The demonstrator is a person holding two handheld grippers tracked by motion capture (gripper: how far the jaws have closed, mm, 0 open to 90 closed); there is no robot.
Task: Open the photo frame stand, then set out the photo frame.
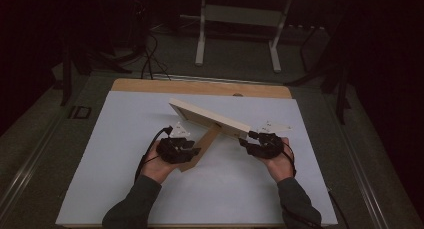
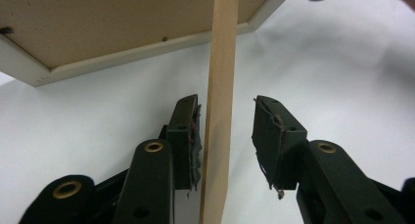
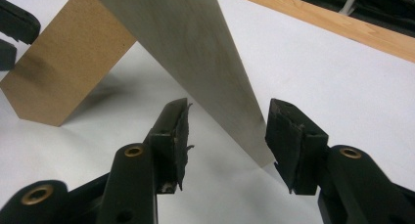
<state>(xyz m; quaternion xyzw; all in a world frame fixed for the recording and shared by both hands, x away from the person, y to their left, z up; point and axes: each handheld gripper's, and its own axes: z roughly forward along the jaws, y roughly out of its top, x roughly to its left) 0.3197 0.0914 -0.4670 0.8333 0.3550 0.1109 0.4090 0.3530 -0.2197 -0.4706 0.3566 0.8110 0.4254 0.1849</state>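
A cream picture frame [image 1: 207,116] stands tilted on the white table cover [image 1: 125,139], propped by its brown fold-out stand [image 1: 204,148]. My left gripper [image 1: 192,151] is open around the stand's lower end. In the left gripper view the stand [image 2: 220,111] runs up between the jaws, close against the left pad [image 2: 188,136] and clear of the right one, and the frame's brown back [image 2: 112,23] is above. My right gripper [image 1: 247,139] is open at the frame's right corner. In the right gripper view the frame's edge [image 3: 195,53] comes down between the jaws, with the stand [image 3: 63,72] behind.
The white cover lies on a wooden table whose bare far edge [image 1: 200,86] shows. Beyond the table, a white desk base [image 1: 237,19] and cables [image 1: 150,59] sit on the dark floor. Both forearms come in from the near edge.
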